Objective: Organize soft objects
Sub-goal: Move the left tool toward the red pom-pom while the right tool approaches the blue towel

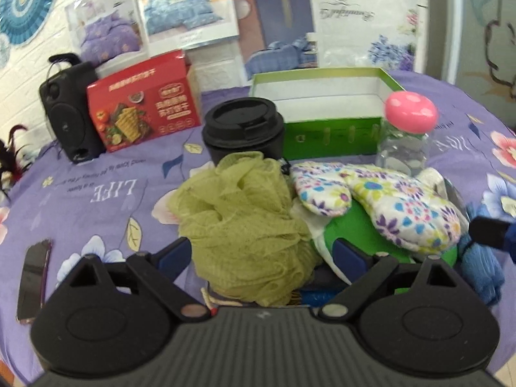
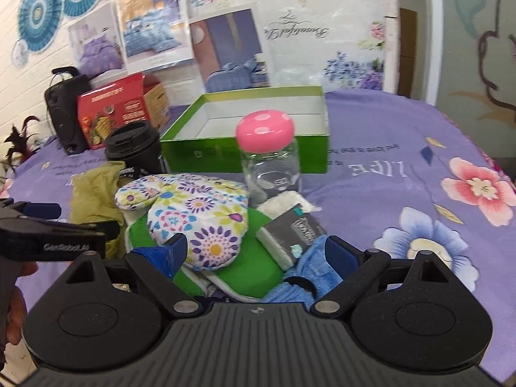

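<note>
A yellow-green mesh bath puff (image 1: 245, 225) lies on the purple bedspread between the wide-apart fingers of my left gripper (image 1: 262, 253), and the pads do not visibly press it. Right of it, a floral oven mitt (image 1: 387, 206) rests on a green pad (image 1: 354, 229), with a blue towel (image 1: 480, 267) beyond. My right gripper (image 2: 258, 251) stands open over the same pile: the oven mitt (image 2: 200, 216), the green pad (image 2: 258, 274), the blue towel (image 2: 319, 267) and a white fluffy cloth with a grey label (image 2: 290, 225). An open green box (image 2: 245, 154) stands behind.
A glass jar with a pink lid (image 2: 264, 132) and a black lidded cup (image 1: 242, 122) stand between the pile and the green box (image 1: 322, 132). At back left are a red carton (image 1: 145, 109) and a black speaker (image 1: 67, 113). A phone (image 1: 32, 283) lies at near left.
</note>
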`<state>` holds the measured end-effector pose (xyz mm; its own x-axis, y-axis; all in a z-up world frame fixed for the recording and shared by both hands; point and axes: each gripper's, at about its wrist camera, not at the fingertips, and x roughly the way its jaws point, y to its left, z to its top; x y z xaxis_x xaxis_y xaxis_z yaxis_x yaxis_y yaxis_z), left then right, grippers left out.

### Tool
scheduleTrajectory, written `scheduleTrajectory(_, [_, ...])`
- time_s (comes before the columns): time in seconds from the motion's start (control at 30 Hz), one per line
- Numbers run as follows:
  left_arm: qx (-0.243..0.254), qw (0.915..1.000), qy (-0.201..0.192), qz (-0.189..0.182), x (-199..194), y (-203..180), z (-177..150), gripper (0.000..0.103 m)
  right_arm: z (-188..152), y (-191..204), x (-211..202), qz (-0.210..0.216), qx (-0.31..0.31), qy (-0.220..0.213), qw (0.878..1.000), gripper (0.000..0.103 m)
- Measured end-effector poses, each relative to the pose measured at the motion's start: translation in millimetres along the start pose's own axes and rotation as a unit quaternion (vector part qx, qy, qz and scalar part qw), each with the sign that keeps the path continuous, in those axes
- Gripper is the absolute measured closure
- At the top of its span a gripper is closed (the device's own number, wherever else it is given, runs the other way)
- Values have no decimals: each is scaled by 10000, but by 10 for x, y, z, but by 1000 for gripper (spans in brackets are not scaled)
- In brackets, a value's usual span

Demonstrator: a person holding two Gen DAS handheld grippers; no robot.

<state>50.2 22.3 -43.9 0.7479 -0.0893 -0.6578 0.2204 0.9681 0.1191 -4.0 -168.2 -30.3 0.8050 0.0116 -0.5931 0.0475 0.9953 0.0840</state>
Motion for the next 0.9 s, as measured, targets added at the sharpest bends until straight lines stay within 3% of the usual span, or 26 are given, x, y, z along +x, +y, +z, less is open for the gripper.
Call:
scheduleTrajectory(0.17, [148, 9992, 77, -367, 0, -17, -41, 10, -175, -55, -68, -449, 167, 170, 9987, 24])
scheduleTrajectory(0.33, [147, 9960, 409, -783, 99, 72, -41, 10, -267, 46, -58, -682, 117, 286, 9972, 24])
scheduleTrajectory(0.5, [88, 9980, 406, -477, 132, 124, -39, 10, -256, 46, 252, -1074, -197, 368, 9933, 24])
scheduleTrajectory(0.6, [-75, 9982, 447, -403, 77, 136, -59, 10, -308, -72, 380, -1418, -911, 710, 9831, 24])
scheduleTrajectory(0.77, [78, 9981, 506, -345, 3, -26, -111, 10, -267, -628, 218, -1331, -1111, 811, 9815, 24])
scheduleTrajectory(0.9, [308, 9980, 506, -232, -57, -166, -149, 10, -196, -920, 79, -2484, -1692, 645, 9516, 24])
